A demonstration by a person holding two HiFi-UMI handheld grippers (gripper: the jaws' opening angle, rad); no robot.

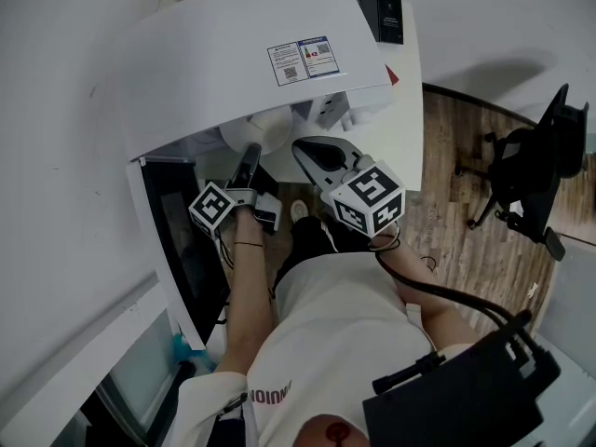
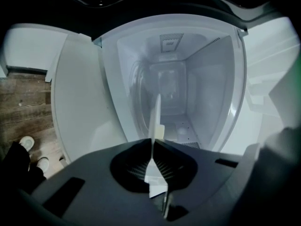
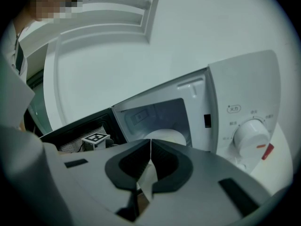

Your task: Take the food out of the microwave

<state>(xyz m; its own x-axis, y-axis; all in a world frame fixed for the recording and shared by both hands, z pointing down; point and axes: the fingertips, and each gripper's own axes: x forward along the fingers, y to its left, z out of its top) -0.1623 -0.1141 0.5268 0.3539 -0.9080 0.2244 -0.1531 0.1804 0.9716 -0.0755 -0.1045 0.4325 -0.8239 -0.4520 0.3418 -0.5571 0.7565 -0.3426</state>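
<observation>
A white microwave (image 1: 251,54) stands with its door (image 1: 177,240) swung open to the left. A white plate (image 3: 164,136) sits in its mouth. My left gripper (image 1: 250,156) reaches into the opening and is shut on the plate's rim. In the left gripper view the plate (image 2: 155,119) shows edge-on as a thin white blade between the jaws, with a pale yellowish bit beside it. The bare cavity (image 2: 174,93) lies behind. My right gripper (image 1: 305,147) hovers just outside the opening, to the right of the left one. It (image 3: 150,147) is shut with nothing in it.
The microwave's control panel with a white dial (image 3: 251,135) is right of the opening. A black office chair (image 1: 535,166) stands on the wooden floor at right. A black device (image 1: 382,12) lies on the counter behind. The person's shoes (image 2: 28,145) show below the door.
</observation>
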